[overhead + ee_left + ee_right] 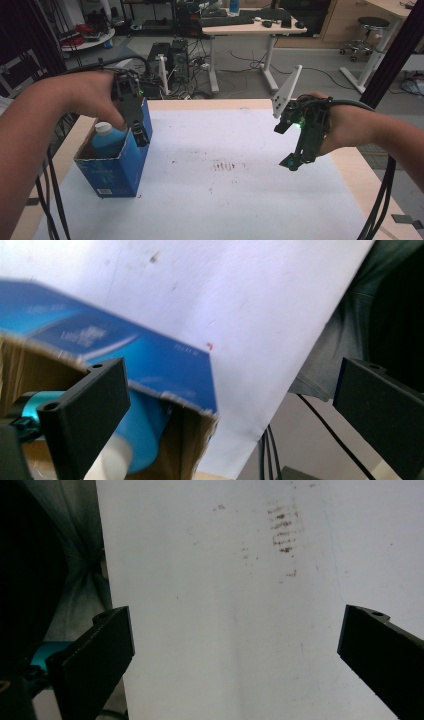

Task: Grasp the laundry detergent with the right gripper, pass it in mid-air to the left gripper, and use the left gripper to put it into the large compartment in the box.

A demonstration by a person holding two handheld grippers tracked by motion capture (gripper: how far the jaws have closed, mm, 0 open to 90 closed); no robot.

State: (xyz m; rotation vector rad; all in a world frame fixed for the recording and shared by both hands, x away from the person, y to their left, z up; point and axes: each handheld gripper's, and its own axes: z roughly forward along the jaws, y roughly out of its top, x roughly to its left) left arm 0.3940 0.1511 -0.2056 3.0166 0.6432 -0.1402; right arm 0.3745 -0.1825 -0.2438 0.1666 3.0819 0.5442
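The packing looks all but finished: on the white-covered desk (240,190) the open blue box (117,172) stands near the left edge with the blue bottle (107,140) inside, white cap up. The left gripper (141,136) hangs at the box's rim, jaws spread and empty; the right gripper (295,162) hovers well apart, jaws likewise released.

A blue carton (116,170) with brown inside holds a blue, white-capped bottle (106,139) on a white, brown-smudged sheet (240,190).
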